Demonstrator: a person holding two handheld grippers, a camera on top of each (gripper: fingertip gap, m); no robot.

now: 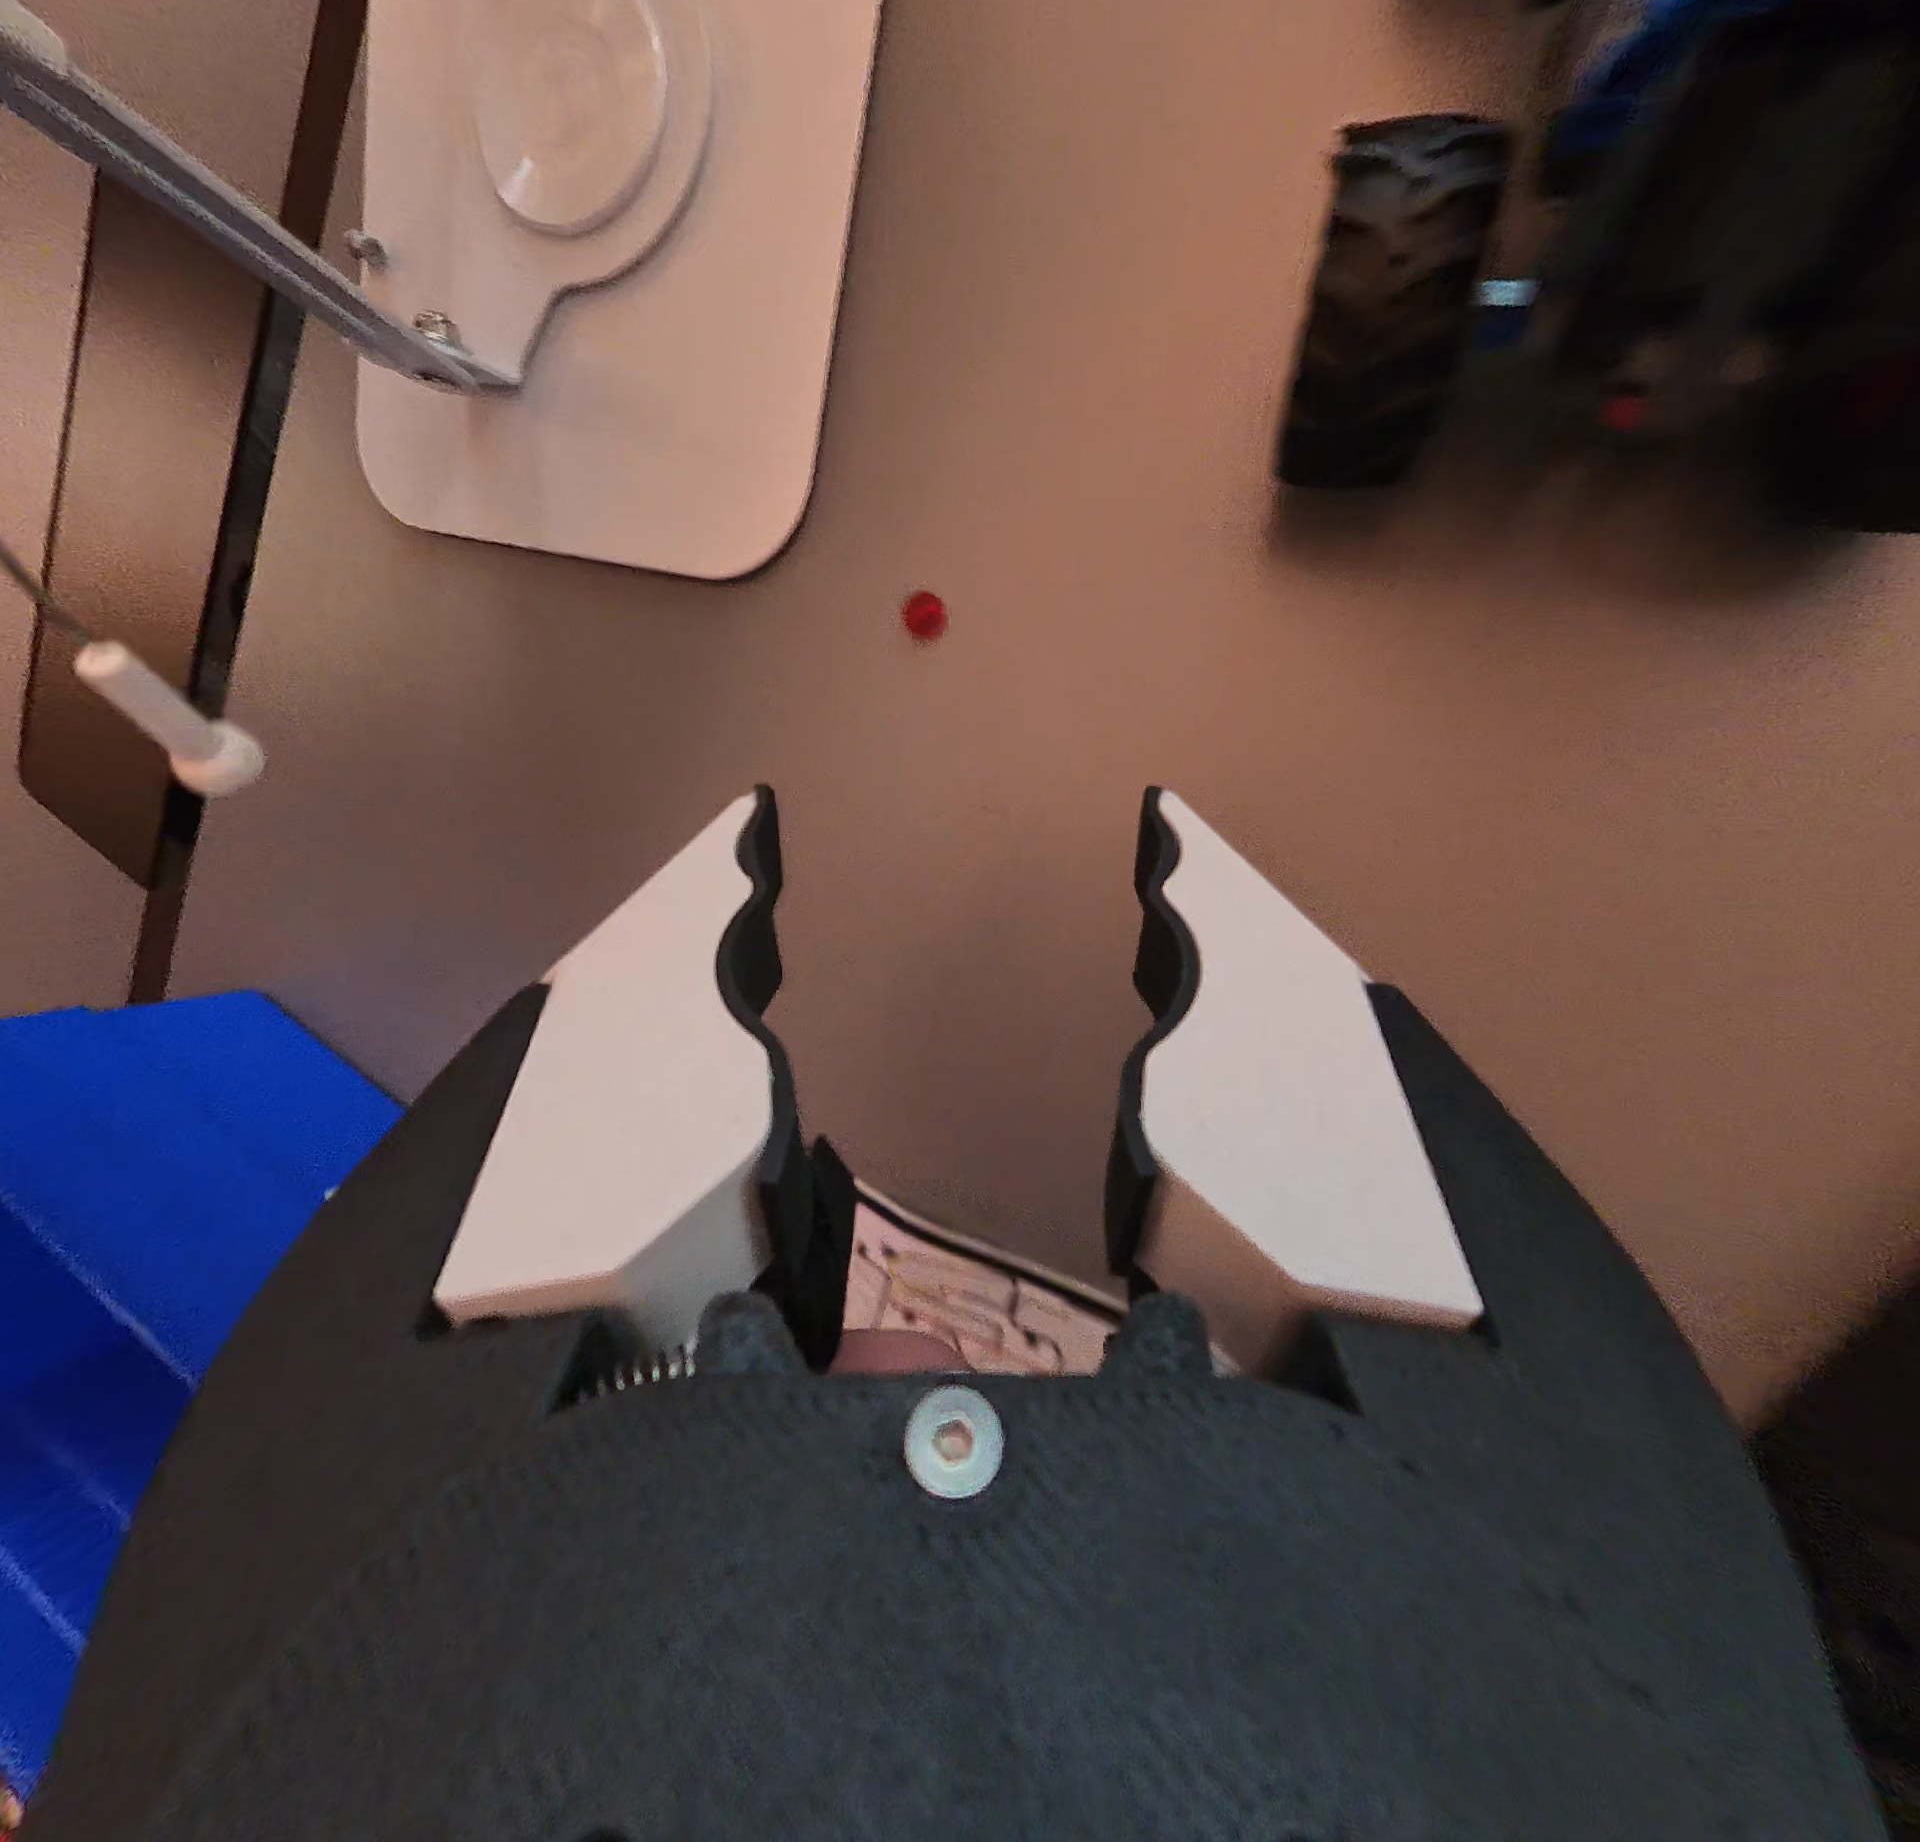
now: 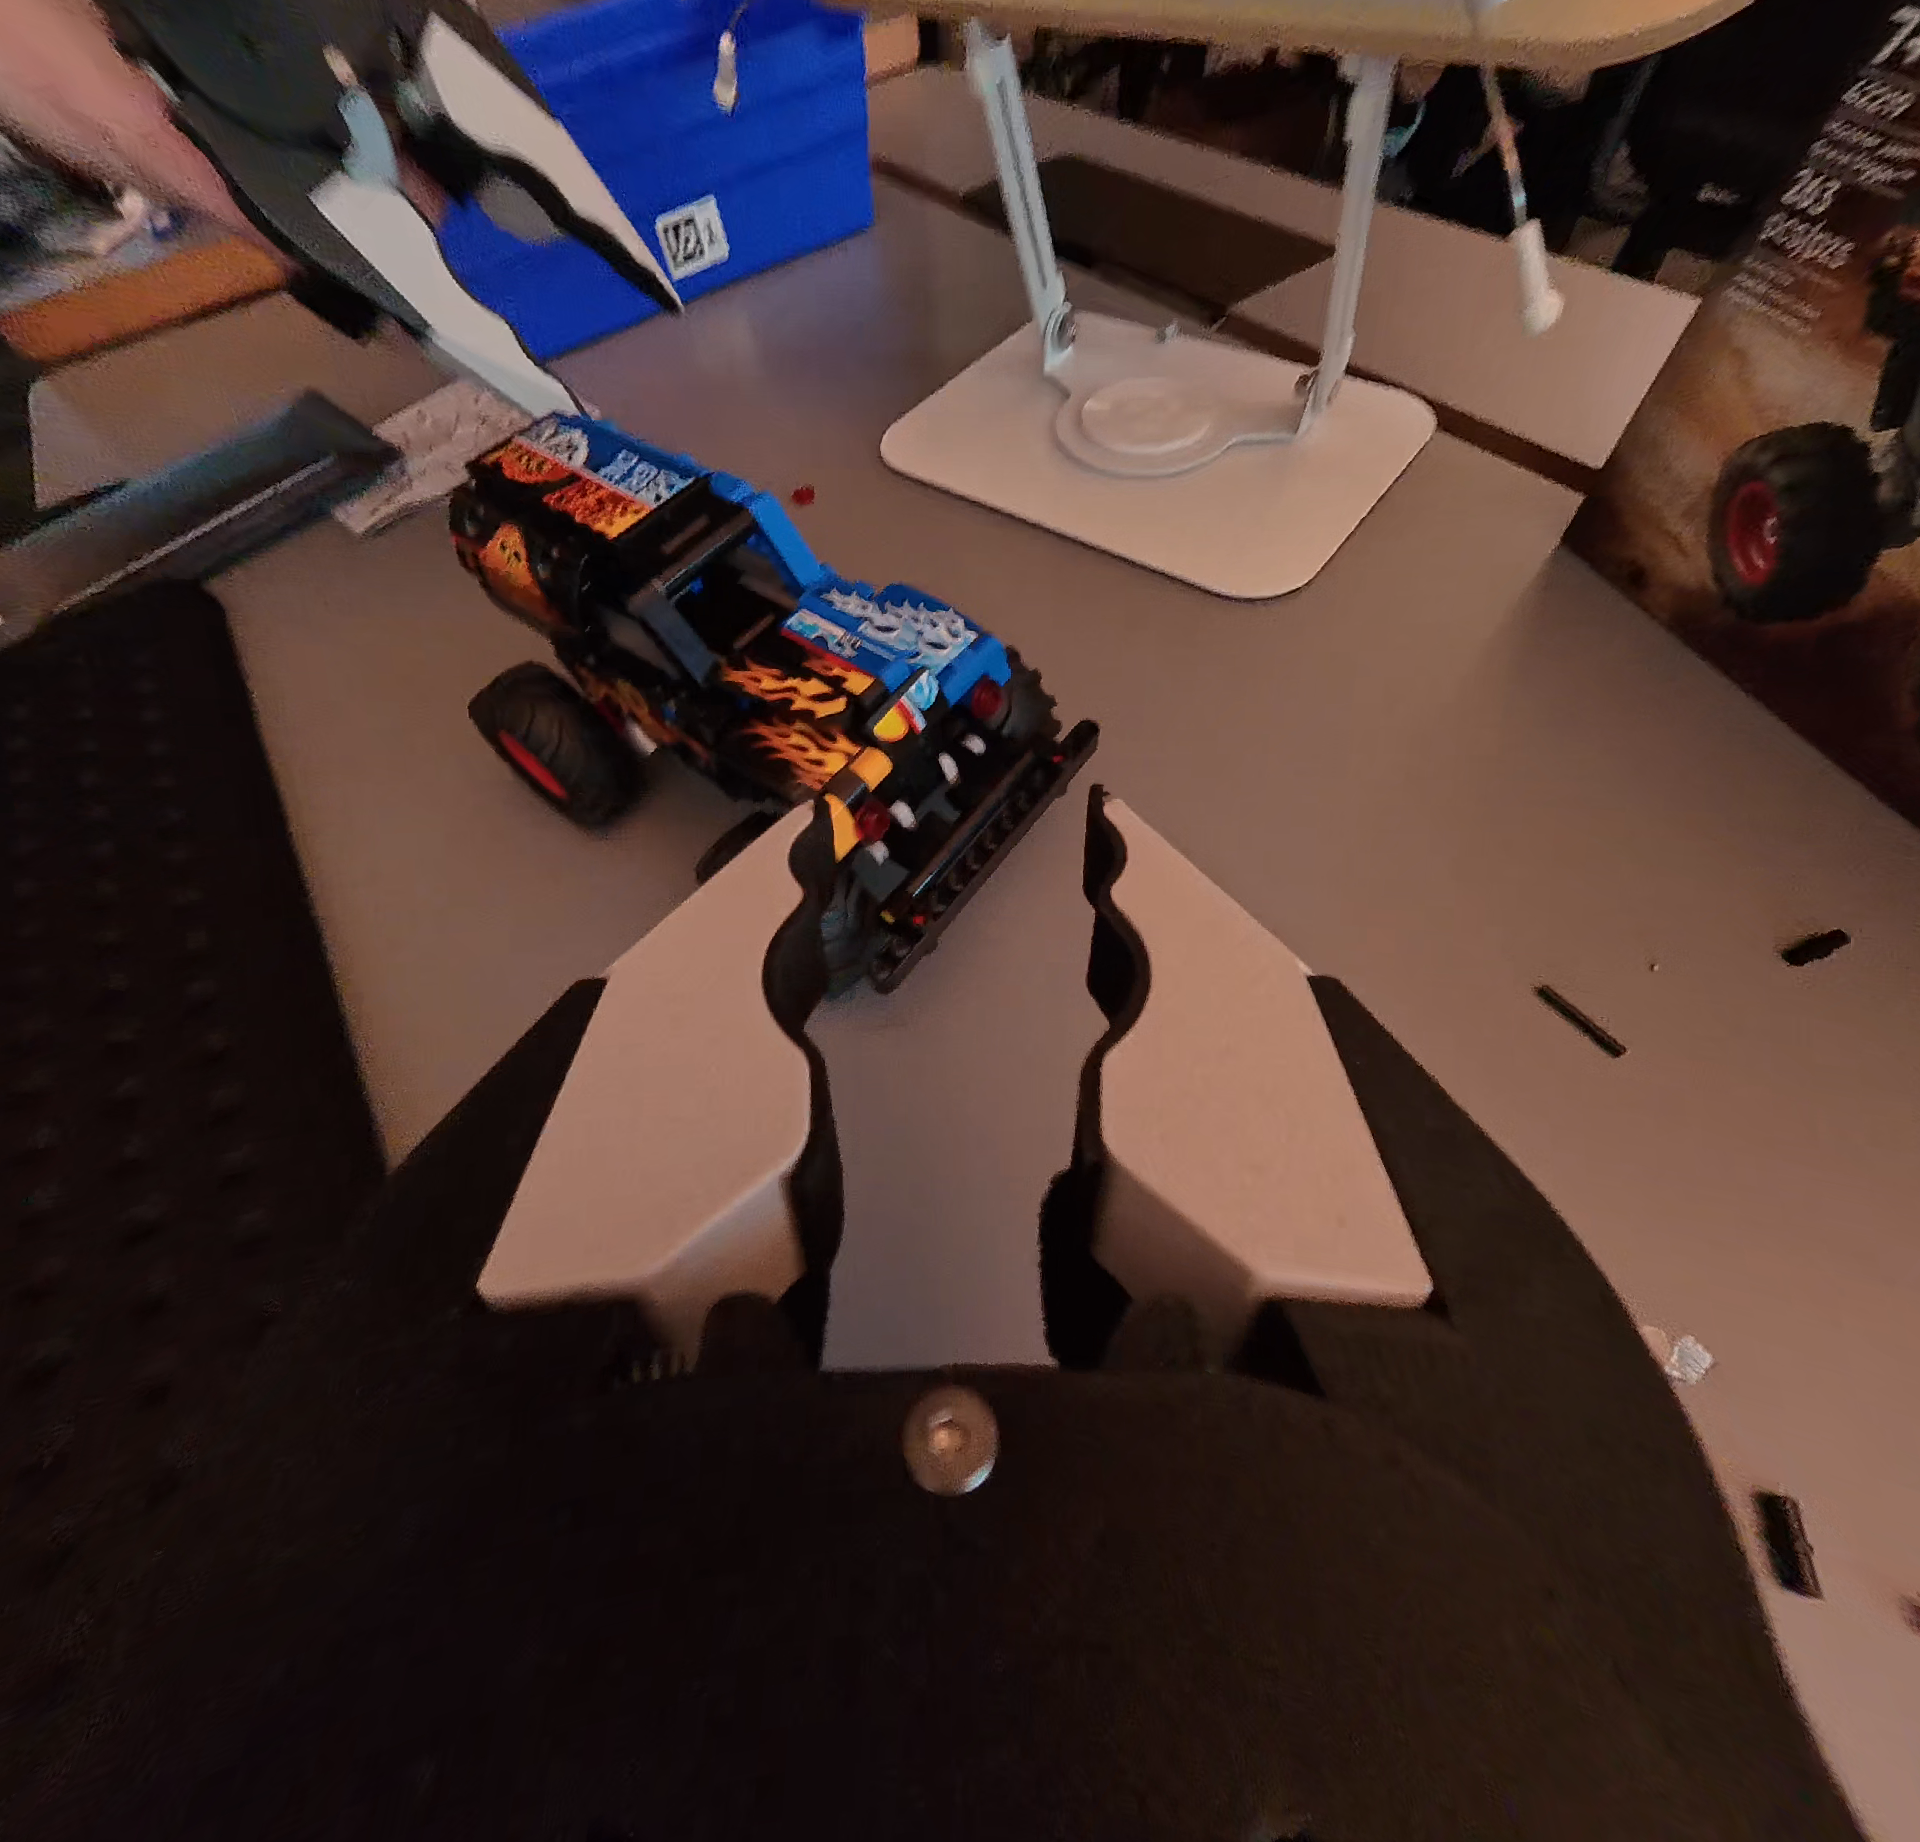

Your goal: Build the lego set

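Observation:
A Lego monster truck [image 2: 727, 649], blue and black with orange flames and red-hubbed black wheels, stands on the grey table [image 2: 1351, 857]. My right gripper [image 2: 951, 816] is open and empty, and its left fingertip overlaps the truck's black front bumper. My left gripper [image 1: 956, 800] is open and empty, looking down at bare table. It also shows in the right wrist view [image 2: 613, 353], raised behind the truck's rear. A small red piece [image 1: 923, 616] lies ahead of it, and shows beside the truck [image 2: 802, 492].
A white lamp stand base [image 2: 1164, 452] sits behind the truck. A blue bin [image 2: 707, 151] is at the back left and the set's box [image 2: 1787, 442] at the right. Small black pieces [image 2: 1579, 1020] lie right of my gripper. A black mat [image 2: 125, 909] is on the left. Across from one pair of fingers to the other is roughly 30 cm. Measured from the fingertips, the small red piece [image 1: 923, 616] is 8 cm or so from the left gripper and 30 cm from the right. Seen from the right wrist view [image 2: 798, 489] as well.

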